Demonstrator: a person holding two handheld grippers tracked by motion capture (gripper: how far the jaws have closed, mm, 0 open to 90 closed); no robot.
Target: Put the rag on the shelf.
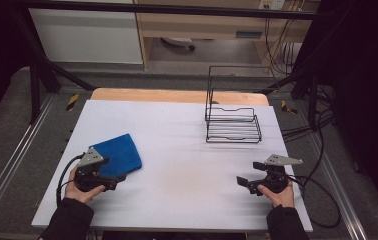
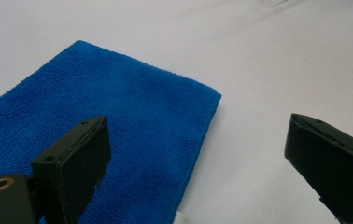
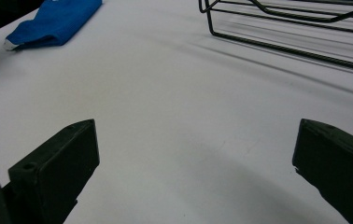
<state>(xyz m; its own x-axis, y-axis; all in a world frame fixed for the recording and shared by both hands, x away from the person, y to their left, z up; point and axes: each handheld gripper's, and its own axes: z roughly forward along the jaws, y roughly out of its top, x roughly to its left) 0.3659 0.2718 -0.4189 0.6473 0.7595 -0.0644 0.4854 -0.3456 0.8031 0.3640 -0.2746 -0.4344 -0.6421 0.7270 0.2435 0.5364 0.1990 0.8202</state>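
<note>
Surface [image 1: 177,150] first: a white board fills most of the high view, and nearly all of it lies bare, which suggests the work is only at its start. At about one o'clock on it stands a black wire rack [image 1: 233,122], with an upright back frame and a low shelf of rods; nothing sits on it or in it. The same rack [image 3: 296,28] crosses the top of the right gripper view, well apart from that claw.

At about eight o'clock lies the blue cloth [image 1: 121,155], folded into a neat oblong and flat on the surface. In the left gripper view the cloth [image 2: 118,130] spreads under the claw's left jaw, its stitched edge running down between the two jaws; the other jaw stands over bare white. A small white tag seems to peek out at its near edge, though it is too small to be sure.

The left claw [image 1: 119,179] hovers at the cloth's near corner with its jaws spread wide, holding nothing. I cannot tell whether a jaw touches the fabric or hangs just above it. The right claw [image 1: 243,181] waits at about four o'clock, jaws likewise apart and empty, pointing across the bare middle toward the cloth.

My reading: nothing is done yet beyond the approach. The cloth is not gripped, not lifted, not unfolded, and the rack is untouched. What is left is the whole of the handling: closing on the cloth's edge, then whatever is meant for it, perhaps draping it on the rack.
</note>
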